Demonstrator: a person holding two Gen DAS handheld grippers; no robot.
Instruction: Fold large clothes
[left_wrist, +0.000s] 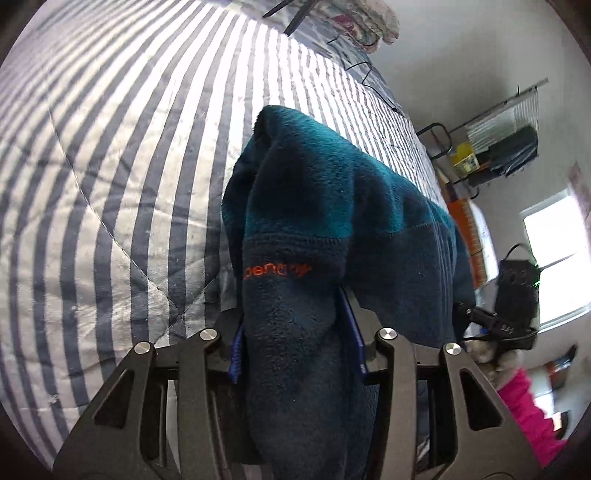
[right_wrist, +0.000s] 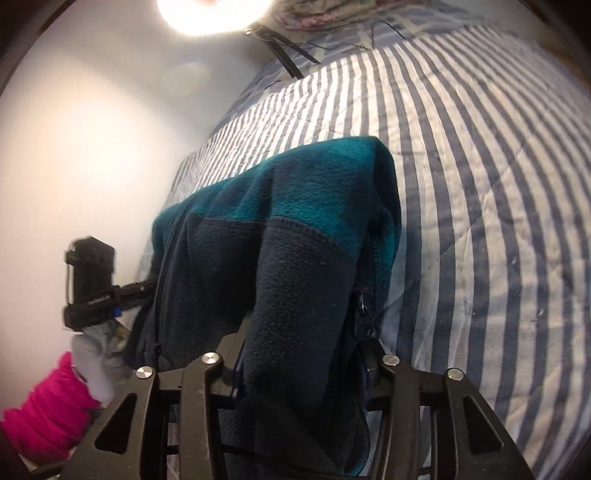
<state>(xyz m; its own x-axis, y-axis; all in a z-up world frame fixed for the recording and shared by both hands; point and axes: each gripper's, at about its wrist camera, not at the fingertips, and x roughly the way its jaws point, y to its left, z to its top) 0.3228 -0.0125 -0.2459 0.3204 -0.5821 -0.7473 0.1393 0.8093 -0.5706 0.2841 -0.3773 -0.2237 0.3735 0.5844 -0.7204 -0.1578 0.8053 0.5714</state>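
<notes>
**Fleece pinched at both ends above the bed**

Dark navy and teal fleece jacket, stretched between both grippers above the striped quilt of the bed. Orange embroidered lettering on a navy panel, too bunched to read. Black zipper pull at the right end. Left gripper: jaws pinching a thick navy fold. Right gripper: jaws likewise clamped on fleece. Beyond, a pink sleeve and a grey-gloved hand holding the other tool.
</notes>
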